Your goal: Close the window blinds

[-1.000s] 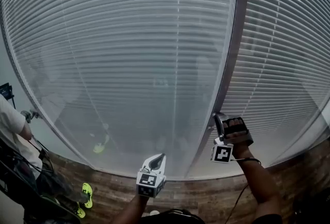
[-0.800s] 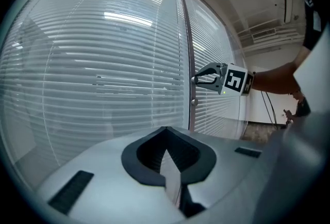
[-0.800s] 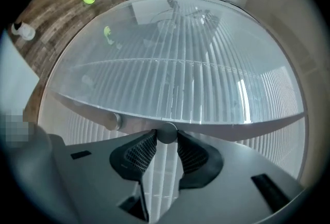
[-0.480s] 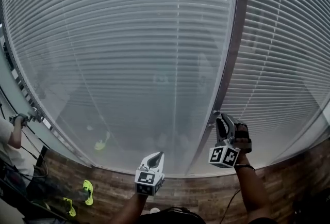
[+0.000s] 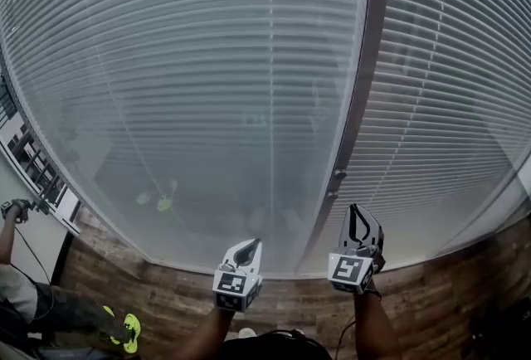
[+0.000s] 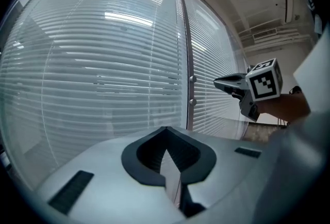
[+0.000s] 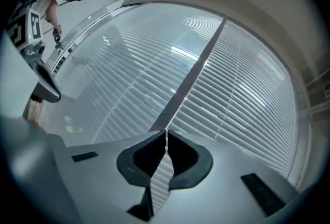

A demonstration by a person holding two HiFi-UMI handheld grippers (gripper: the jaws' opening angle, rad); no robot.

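1. The blinds [image 5: 207, 85] fill the whole wall in front, two panels split by a dark frame post [image 5: 365, 60]. The slats look mostly tilted over. The left panel seems a bit hazier, but I can't tell if that's see-through or just glare.
2. The left tongs [image 5: 251, 246] hang low in front of the left panel, pinched together with nothing in them.
3. The right tongs [image 5: 357, 213] sit low, just beside the post. They've just been closing, and now the tips meet on nothing at all.
4. There's a small knob [image 5: 336, 177] on the post, a little above those right tongs and not touching them. My guess is that's the tilt control.
5. If it is, doing this well means opening the right tongs and getting both pads square on the knob. Then twist in short turns while watching the slats.
6. Stop once the slats overlap, and don't crank past the end stop. Slipping off that little knob looks like the main risk.
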